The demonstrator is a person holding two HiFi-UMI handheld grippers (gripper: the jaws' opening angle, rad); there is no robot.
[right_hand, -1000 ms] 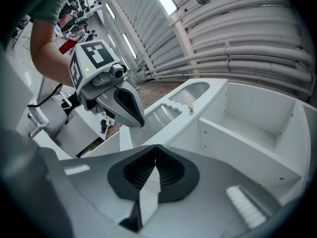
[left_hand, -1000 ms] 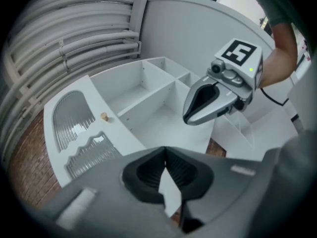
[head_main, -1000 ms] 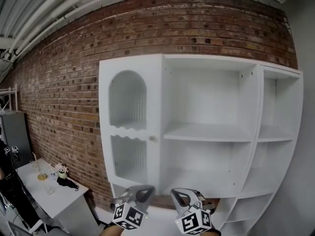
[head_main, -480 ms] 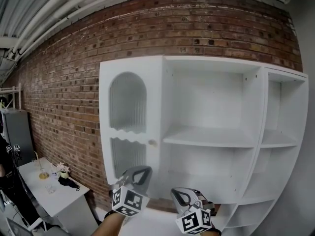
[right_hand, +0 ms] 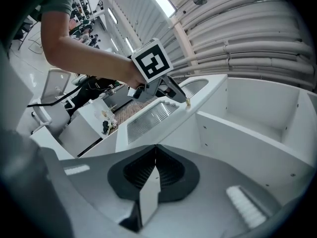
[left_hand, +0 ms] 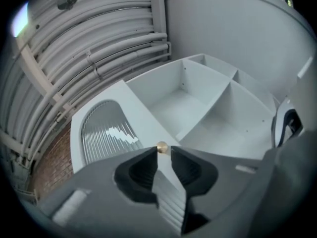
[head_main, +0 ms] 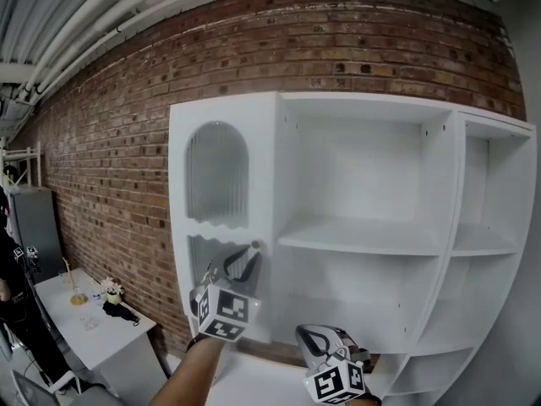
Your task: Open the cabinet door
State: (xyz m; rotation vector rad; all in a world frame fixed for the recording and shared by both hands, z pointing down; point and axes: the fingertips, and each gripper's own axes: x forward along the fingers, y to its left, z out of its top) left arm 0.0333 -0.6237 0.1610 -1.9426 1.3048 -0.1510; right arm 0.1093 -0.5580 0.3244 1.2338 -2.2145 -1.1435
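White cabinet (head_main: 439,227) stands against a brick wall (head_main: 110,159). The cabinet door (head_main: 264,184) is on the cabinet's left side and closed, flush with the frame. It has an arched panel of ribbed glass (head_main: 217,172) on top, a wavy white bar across the middle and a second ribbed panel below. A small brass-coloured knob (head_main: 256,245) sits on the door's right edge at about mid-height, next to the open shelves (head_main: 363,233), which are bare. The right gripper view shows the door (right_hand: 148,120) from below and the side, knob (right_hand: 188,103) at its edge.

Left gripper (head_main: 245,254) is raised up at the door, its tips right at the knob. In the left gripper view, the jaws are a narrow gap apart and the knob (left_hand: 162,148) sits at the mouth of that gap, at the very tips of the left gripper (left_hand: 162,152). It looks to touch one tip; can't tell if it is pinched. The door (left_hand: 133,108) fills the space behind. The marker cube (head_main: 224,311) faces the head camera, and the person's forearm (head_main: 190,370) comes up from below.

Right gripper (head_main: 317,338) is low, near the bottom of the head view, in front of the lower shelves and well apart from the door. In its own view the right gripper (right_hand: 155,150) has its jaws closed together with nothing between them.

A low white table (head_main: 127,328) with small items stands to the left, beside the wall.
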